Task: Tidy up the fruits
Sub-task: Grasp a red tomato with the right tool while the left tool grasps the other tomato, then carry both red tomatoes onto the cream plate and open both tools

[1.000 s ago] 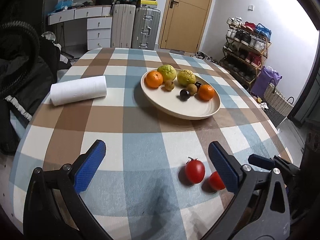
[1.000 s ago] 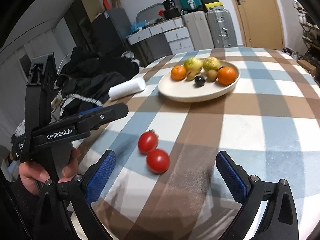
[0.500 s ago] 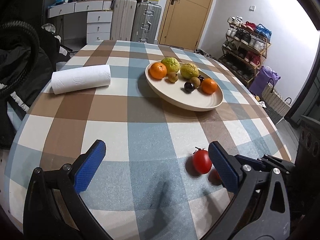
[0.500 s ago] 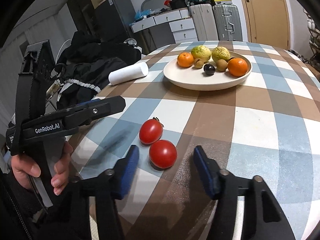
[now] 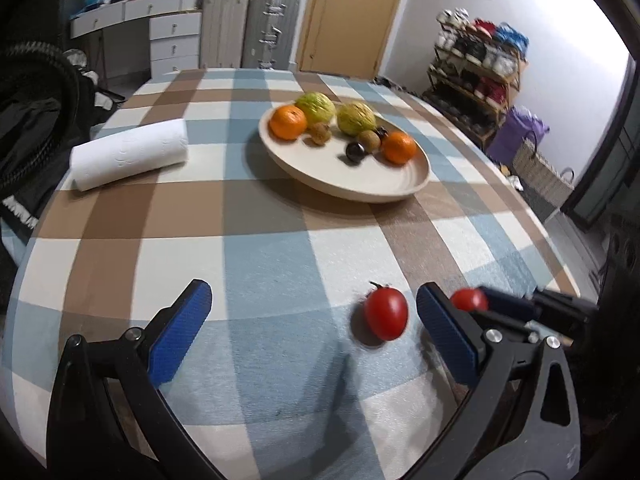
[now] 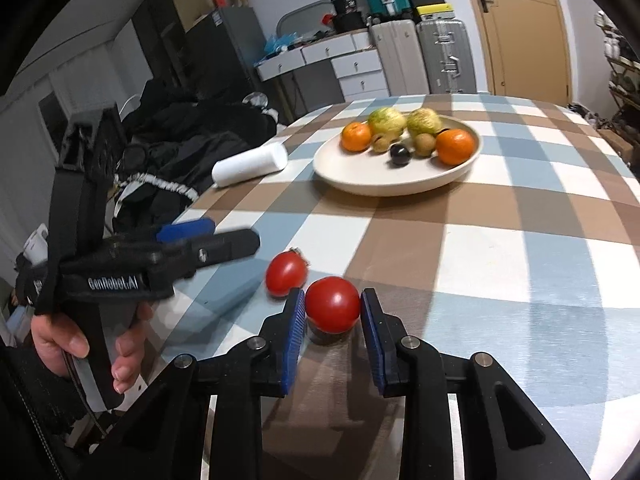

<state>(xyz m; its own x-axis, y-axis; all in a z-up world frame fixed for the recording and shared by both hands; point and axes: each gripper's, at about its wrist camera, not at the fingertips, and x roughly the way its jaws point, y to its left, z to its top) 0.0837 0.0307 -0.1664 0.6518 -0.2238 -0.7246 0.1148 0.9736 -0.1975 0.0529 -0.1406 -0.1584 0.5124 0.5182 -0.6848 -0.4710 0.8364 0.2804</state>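
Right now our right gripper [image 6: 333,316] sits pinched onto the round tomato [image 6: 333,305] on the tabletop [image 6: 520,264], our left gripper [image 5: 312,332] spread wide, oval tomato [image 5: 386,312] nearer its right finger, plate [image 6: 360,178] straight ahead.

Illumination: soft, even indoor light, brightest on the white wall [image 5: 560,12] at the right of the left wrist view, where detail is washed out. Shadows: faint ones are cast on the checked blue, brown and white tablecloth [image 5: 256,240]. Image quality: strong fisheye bending and black corner vignetting are seen; slight motion blur is noted on the round cream fruit plate [image 6: 360,176].
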